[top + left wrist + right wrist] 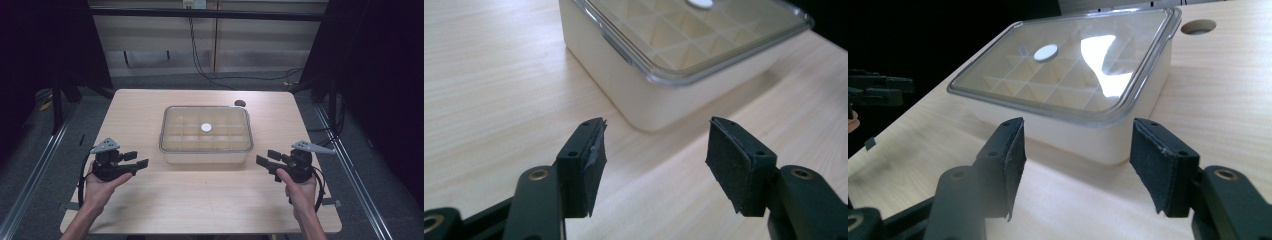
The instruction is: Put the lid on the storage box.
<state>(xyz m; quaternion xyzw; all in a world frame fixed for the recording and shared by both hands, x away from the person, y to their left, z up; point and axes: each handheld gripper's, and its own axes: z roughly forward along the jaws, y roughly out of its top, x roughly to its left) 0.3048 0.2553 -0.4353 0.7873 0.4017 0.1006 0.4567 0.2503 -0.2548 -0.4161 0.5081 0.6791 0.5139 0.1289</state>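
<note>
Apparently nothing is begun: the left gripper (pixel 141 164) and right gripper (pixel 263 161) (both wide, empty) flank the lidded box (pixel 205 148), likely needing its clear lid (pixel 205 115) gripped next.

Each hand carries matte black tongs: the left tongs (pixel 142 163) and the right tongs (pixel 262 161). Each unit has a grey three-cornered plate (pixel 105 145) on top and a black cable looping behind the wrist. The jaws are flat black bars faced with dark, rough-edged pads (pixel 726 160), fixed by small screws; brass-coloured pivot fasteners (pixel 539 174) sit behind. Forearms are unsleeved.
</note>
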